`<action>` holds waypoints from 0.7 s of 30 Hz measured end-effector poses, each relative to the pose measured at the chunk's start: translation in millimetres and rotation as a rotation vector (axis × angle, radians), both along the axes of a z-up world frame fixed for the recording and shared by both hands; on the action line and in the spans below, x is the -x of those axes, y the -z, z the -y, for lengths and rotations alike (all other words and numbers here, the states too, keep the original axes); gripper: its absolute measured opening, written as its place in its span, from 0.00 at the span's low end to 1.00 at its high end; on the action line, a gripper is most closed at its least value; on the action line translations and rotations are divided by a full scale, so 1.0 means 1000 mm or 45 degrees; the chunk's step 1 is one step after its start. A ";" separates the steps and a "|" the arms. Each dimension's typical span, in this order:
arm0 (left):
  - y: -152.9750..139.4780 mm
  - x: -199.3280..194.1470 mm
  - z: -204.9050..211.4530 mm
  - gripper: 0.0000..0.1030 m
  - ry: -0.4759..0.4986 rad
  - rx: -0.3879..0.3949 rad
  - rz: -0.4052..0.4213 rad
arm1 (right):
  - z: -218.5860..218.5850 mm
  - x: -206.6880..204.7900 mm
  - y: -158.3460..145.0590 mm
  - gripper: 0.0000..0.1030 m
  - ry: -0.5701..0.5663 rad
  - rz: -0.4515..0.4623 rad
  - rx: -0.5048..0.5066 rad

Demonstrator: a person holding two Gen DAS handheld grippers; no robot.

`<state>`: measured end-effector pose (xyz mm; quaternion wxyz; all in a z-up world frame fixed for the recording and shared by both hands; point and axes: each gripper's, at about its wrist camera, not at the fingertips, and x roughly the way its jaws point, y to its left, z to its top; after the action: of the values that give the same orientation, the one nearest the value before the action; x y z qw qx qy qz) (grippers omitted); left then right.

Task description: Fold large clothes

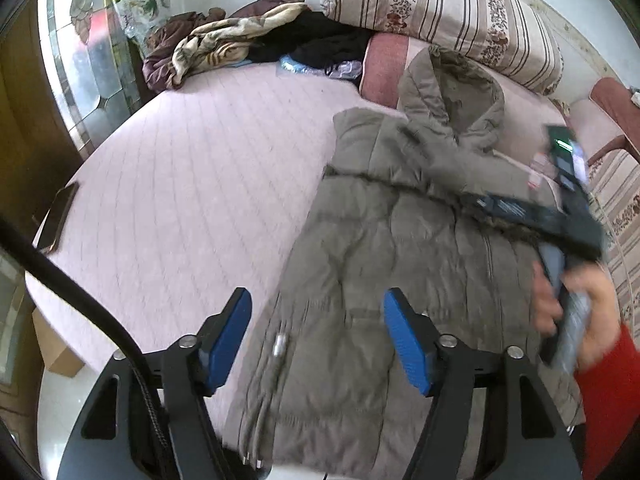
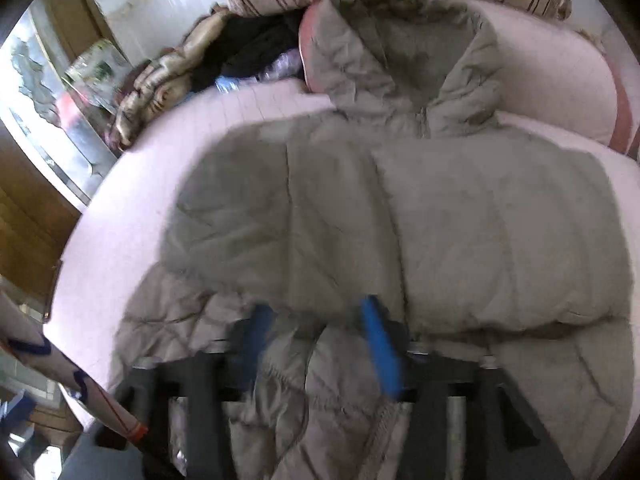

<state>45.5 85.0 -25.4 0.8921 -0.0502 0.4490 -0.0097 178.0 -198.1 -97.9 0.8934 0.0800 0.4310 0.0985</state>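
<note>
A large grey-brown padded coat (image 1: 400, 240) with a hood lies spread on the pink quilted bed (image 1: 200, 180), hood toward the pillows. My left gripper (image 1: 316, 340) hovers open over the coat's lower left part, with nothing pinched between its blue pads. In the left wrist view my right gripper (image 1: 500, 206) is a blur reaching over the coat's right side, held by a hand (image 1: 592, 304) in a red sleeve. The right wrist view shows the coat (image 2: 440, 220) close up. There my right gripper (image 2: 320, 336) has its jaws apart, with a loose fold of coat between them.
A striped bolster (image 1: 440, 4) and a pink pillow (image 1: 384, 64) lie at the head of the bed. A heap of clothes and blankets (image 1: 240, 40) sits at the far left corner. A phone (image 1: 60, 216) rests on the bed's left edge. A black cable (image 1: 80, 292) crosses the lower left.
</note>
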 end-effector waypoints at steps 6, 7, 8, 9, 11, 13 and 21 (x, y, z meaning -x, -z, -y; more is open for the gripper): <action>0.007 -0.065 0.024 0.69 0.084 0.078 -0.036 | 0.064 0.049 -0.020 0.71 0.090 0.062 -0.002; 0.012 -0.080 0.030 0.69 0.101 0.096 -0.061 | 0.078 0.056 -0.020 0.71 0.123 0.056 -0.008; 0.016 -0.092 0.035 0.69 0.111 0.115 -0.082 | 0.090 0.061 -0.020 0.71 0.159 0.051 -0.018; 0.021 -0.105 0.042 0.69 0.127 0.146 -0.099 | 0.100 0.062 -0.019 0.71 0.192 0.046 -0.032; 0.034 -0.136 0.056 0.69 0.179 0.224 -0.153 | 0.121 0.071 -0.018 0.71 0.246 0.037 -0.056; 0.049 -0.160 0.066 0.69 0.199 0.309 -0.214 | 0.141 0.083 -0.015 0.71 0.299 0.034 -0.076; 0.073 -0.209 0.112 0.19 0.181 0.194 -0.381 | 0.176 0.097 -0.007 0.71 0.373 0.042 0.008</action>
<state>254.8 -26.6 -98.9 0.8060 -0.0868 0.5771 -0.0991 81.4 -373.8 -90.4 0.9054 0.1375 0.4004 -0.0331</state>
